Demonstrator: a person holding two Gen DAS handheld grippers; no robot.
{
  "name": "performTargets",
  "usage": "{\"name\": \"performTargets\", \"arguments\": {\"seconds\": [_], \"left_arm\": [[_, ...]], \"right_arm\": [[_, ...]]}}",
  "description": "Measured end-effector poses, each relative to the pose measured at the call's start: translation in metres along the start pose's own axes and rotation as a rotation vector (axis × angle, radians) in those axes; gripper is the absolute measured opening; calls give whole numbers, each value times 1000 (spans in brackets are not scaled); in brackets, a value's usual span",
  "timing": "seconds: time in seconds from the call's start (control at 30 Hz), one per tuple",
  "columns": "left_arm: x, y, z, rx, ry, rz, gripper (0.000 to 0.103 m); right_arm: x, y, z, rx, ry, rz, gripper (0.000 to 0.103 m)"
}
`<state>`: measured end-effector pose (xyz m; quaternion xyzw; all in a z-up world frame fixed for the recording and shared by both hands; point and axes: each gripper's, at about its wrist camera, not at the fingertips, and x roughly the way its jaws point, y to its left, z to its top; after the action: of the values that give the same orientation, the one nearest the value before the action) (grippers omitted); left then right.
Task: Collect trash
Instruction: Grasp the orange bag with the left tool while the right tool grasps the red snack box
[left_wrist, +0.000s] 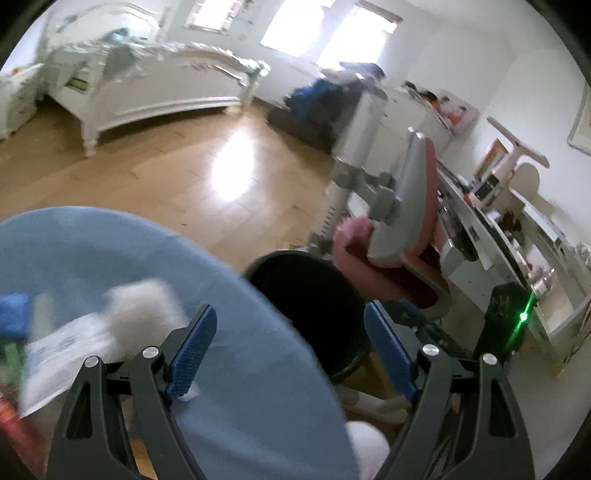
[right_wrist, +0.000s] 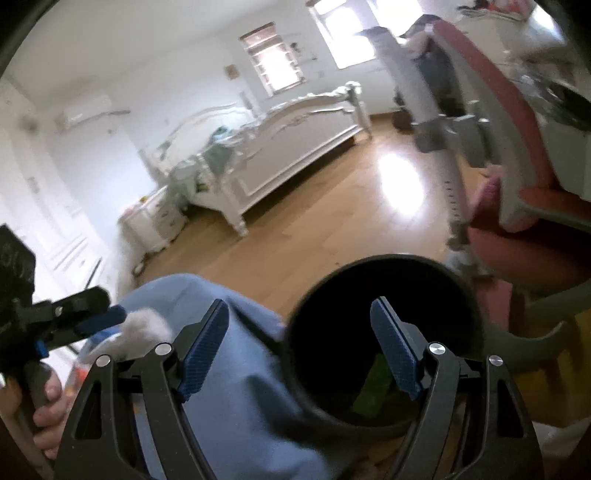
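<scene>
Evidently the trash still to be collected lies on the round blue-covered table (left_wrist: 229, 369): a crumpled white tissue (left_wrist: 144, 306) just ahead and to the left of the left gripper (left_wrist: 291, 350), with a printed paper slip (left_wrist: 66, 347) and a blue item (left_wrist: 13, 317) farther to its left. The blur hides what else lies there. Both tongs stand spread wide and pinch nothing; no item sits between the pads of either.

The right gripper (right_wrist: 303, 350) hangs above the black bin (right_wrist: 384, 332), one finger over the table edge and the other over the bin's mouth. A green piece (right_wrist: 373, 384) rests inside the bin, below that finger. This placement suggests a drop point kept close beside the table so that each item travels a short way.

In the right wrist view the left gripper (right_wrist: 88, 314) appears to the far left, held by a hand (right_wrist: 48, 406), with its tip near the tissue (right_wrist: 144, 325). The tissue is judged the likely next pick.

Outward, a pink chair (left_wrist: 399, 236) stands just beyond the bin, a cluttered desk (left_wrist: 491, 236) behind it, and a white bed (left_wrist: 155, 92) well apart across the wooden floor (left_wrist: 184, 184). The chair crowds the bin's far side; nothing blocks the path between table and bin.
</scene>
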<state>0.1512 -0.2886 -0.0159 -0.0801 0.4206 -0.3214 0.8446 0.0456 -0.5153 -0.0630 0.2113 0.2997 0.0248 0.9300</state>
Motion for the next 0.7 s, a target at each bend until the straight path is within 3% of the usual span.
{"name": "performTargets", "arguments": {"seconds": [0.17,0.4,0.63,0.7], "left_arm": [[-71,53,-24,-60,-63,111,82],[-157,158,-83,-215,-90,349,82],[-175,217,-128,-226,-3,472,85],[-176,224,-132,-212,10,465,85]], "right_arm": [[5,72,-6,-91,61,114,81],[21,202,-38,-309,216,320,83],[52,315,-85,-522,366,398,83],[64,335,-96,-558,400,383,83]]}}
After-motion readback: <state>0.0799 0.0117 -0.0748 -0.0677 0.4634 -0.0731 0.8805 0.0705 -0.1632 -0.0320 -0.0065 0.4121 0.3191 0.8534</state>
